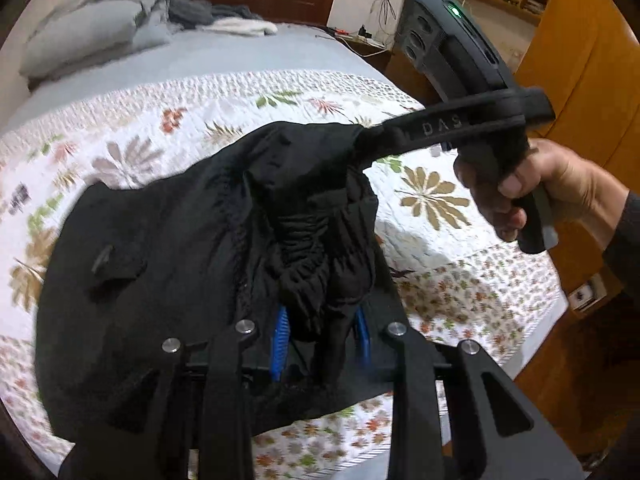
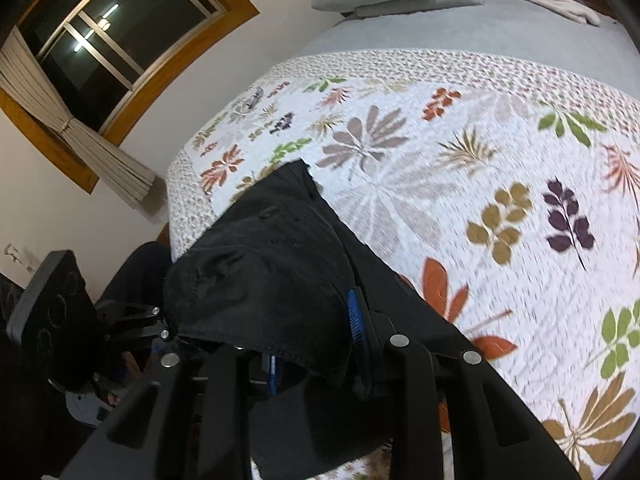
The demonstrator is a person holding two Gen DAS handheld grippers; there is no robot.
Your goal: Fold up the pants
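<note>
Left wrist: the left gripper (image 1: 320, 336) jaws clamp bunched black pants (image 1: 180, 240) above the bed (image 1: 460, 280); the right gripper (image 1: 360, 140) pinches the far edge. Right wrist: its jaws hold the fabric; a shallow bite could slip, dropping the fold.

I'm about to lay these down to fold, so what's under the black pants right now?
Under the black pants lies the floral quilt on the bed; its print shows all around them. The quilt directly beneath is covered, so anything lying there cannot be seen.
</note>
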